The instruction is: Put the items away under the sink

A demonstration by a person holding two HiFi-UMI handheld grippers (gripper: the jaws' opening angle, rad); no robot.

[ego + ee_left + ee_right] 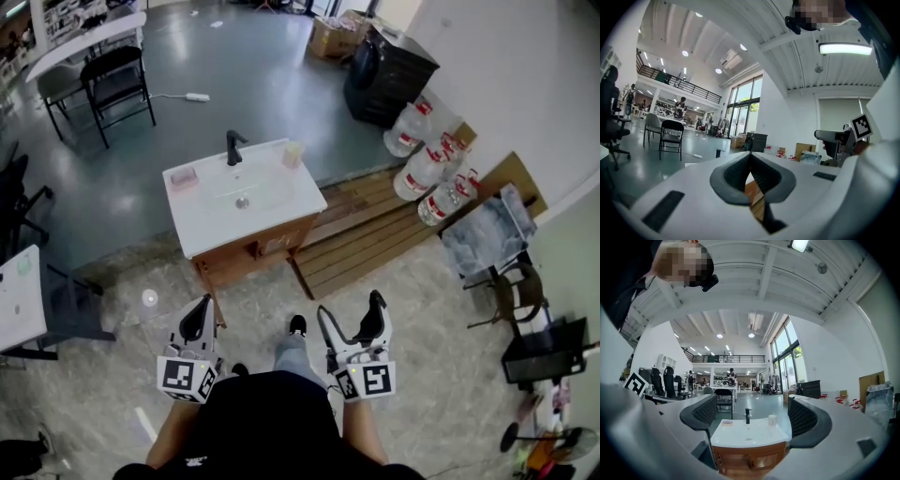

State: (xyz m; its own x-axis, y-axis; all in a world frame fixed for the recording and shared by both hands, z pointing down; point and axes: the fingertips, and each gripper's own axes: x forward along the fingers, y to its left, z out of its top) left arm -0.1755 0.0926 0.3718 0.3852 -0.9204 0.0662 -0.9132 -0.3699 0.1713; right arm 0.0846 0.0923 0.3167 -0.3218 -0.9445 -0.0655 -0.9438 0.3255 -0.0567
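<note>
A white sink (242, 197) on a wooden cabinet (253, 251) stands ahead of me, its doors closed. On its top sit a black tap (232, 147), a pink soap dish (183, 176) and a pale cup (293, 154). My left gripper (197, 319) hangs shut and empty in front of the cabinet's left corner. To its right my right gripper (349, 315) is open with nothing between its fingers. The right gripper view frames the sink (749, 433), the tap (747, 416) and the cup (772, 419) between its jaws. In the left gripper view the pads (761, 176) meet.
Wooden pallets (370, 230) lie on the floor right of the cabinet. Several large water bottles (427, 164) lean at the wall behind them. A black cabinet (386, 75) stands at the back right, black chairs (117, 84) at the back left, a white table (19, 295) at left.
</note>
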